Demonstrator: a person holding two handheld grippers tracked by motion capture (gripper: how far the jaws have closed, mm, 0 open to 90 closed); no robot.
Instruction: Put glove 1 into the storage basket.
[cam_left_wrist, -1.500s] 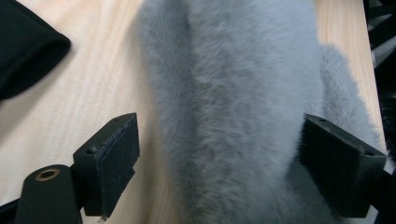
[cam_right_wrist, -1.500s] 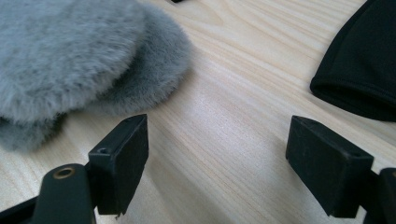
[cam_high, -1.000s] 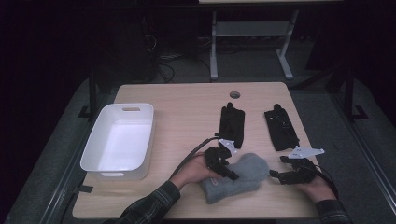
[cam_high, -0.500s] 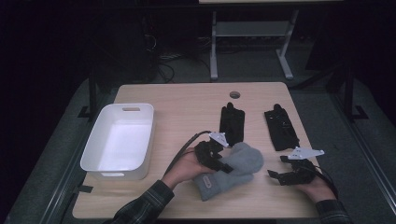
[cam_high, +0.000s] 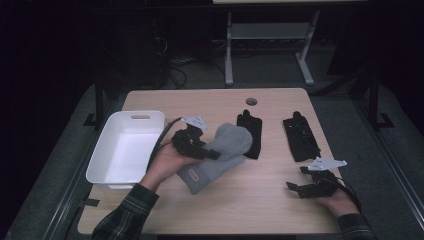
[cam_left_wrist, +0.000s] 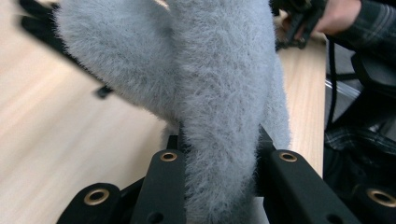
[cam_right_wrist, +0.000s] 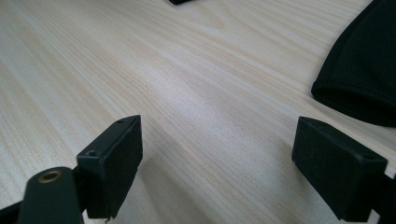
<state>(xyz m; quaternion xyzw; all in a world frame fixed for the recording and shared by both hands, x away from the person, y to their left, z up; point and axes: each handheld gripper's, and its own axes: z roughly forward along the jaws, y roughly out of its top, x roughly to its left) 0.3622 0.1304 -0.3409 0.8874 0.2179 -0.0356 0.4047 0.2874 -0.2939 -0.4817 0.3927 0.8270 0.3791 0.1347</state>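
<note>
Table (cam_high: 260, 200), pale wood, is the landmark; I'm placing everything off it. White rectangular plastic tub (cam_high: 102, 167) sits on its left end. Fuzzy grey mitten (cam_high: 220, 155) is mid-table, partly lifted; long axis runs from the cuff near me up and away to the right, toe end overlapping a flat black glove (cam_high: 252, 131) lying near the table's centre. A second black glove (cam_high: 300, 139) lies right of centre, apart from the rest.

L gripper (cam_high: 192, 145) has its jaws clamped on the mitten; in the left gripper view the grey pile (cam_left_wrist: 219, 121) bulges between them. R gripper (cam_high: 312, 186) is near the table's right front corner, jaws spread wide over bare wood, holding nothing.

My read: tub lies left of the mitten, so the L hand is far nearer, w/ a short sideways carry.
</note>
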